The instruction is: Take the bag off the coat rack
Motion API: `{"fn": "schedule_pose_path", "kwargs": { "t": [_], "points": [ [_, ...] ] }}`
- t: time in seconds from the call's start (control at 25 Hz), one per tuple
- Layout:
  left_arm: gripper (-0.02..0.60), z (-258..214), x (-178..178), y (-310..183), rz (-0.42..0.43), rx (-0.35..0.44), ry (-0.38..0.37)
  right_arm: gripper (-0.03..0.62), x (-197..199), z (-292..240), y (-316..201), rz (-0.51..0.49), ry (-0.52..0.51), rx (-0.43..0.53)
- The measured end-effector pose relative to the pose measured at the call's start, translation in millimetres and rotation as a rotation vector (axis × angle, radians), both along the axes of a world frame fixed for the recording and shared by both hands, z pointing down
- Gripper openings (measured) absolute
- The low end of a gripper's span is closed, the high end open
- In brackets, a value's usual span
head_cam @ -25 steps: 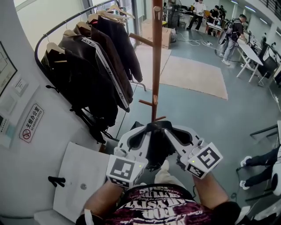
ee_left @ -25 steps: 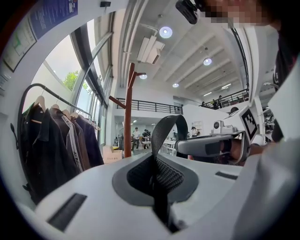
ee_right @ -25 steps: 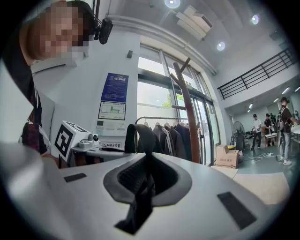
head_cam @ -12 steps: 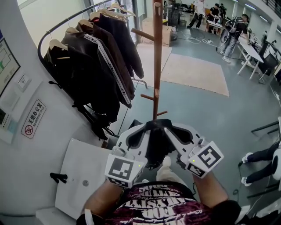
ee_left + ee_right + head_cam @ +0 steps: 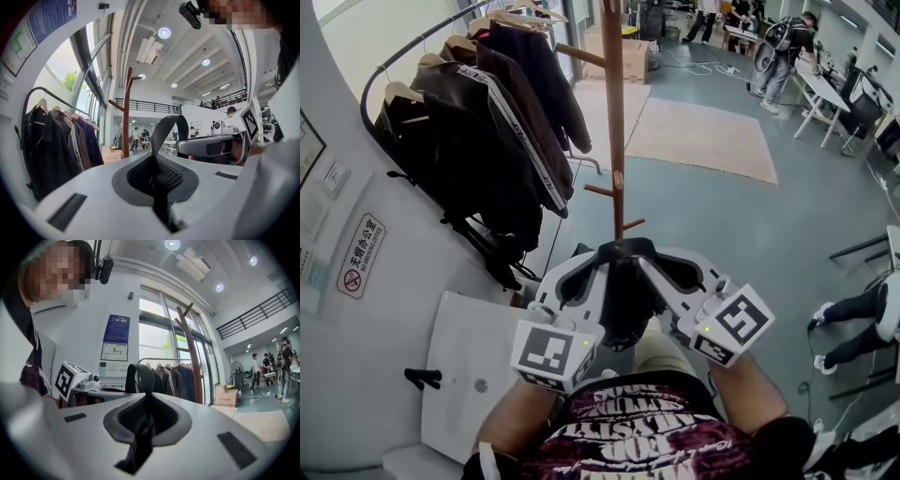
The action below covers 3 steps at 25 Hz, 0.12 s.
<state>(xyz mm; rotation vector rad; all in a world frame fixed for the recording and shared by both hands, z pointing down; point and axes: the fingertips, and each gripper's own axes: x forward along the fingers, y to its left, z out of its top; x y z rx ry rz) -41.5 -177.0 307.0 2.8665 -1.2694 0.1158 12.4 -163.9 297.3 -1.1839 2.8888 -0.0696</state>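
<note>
A black bag (image 5: 623, 305) hangs between my two grippers, close to my chest and just in front of the wooden coat rack pole (image 5: 614, 112). Its strap (image 5: 628, 248) arches from one gripper to the other, free of the rack's pegs. My left gripper (image 5: 589, 272) is shut on one end of the strap (image 5: 164, 136). My right gripper (image 5: 661, 270) is shut on the other end (image 5: 140, 376). In the left gripper view the pole (image 5: 125, 112) stands behind the strap. The right gripper view shows the pole (image 5: 192, 357) to the right.
A curved rail of dark jackets (image 5: 478, 122) hangs at the left beside a white wall. A white base plate (image 5: 478, 375) lies on the floor at lower left. A beige rug (image 5: 703, 141) lies beyond the pole. People (image 5: 773, 56) stand far back; someone's legs (image 5: 853, 314) show at right.
Both grippers, with the bag still held, have drawn a little back from the pole toward my body. The grip on the strap is unchanged.
</note>
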Motion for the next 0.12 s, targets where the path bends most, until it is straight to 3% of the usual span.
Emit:
{"fn": "schedule_pose_path", "kwargs": {
  "t": [0.12],
  "points": [
    [0.006, -4.9, 1.3, -4.6, -0.002, 0.017, -0.001, 0.031, 0.5, -4.7, -4.5, -0.005, 0.005, 0.014]
  ]
}}
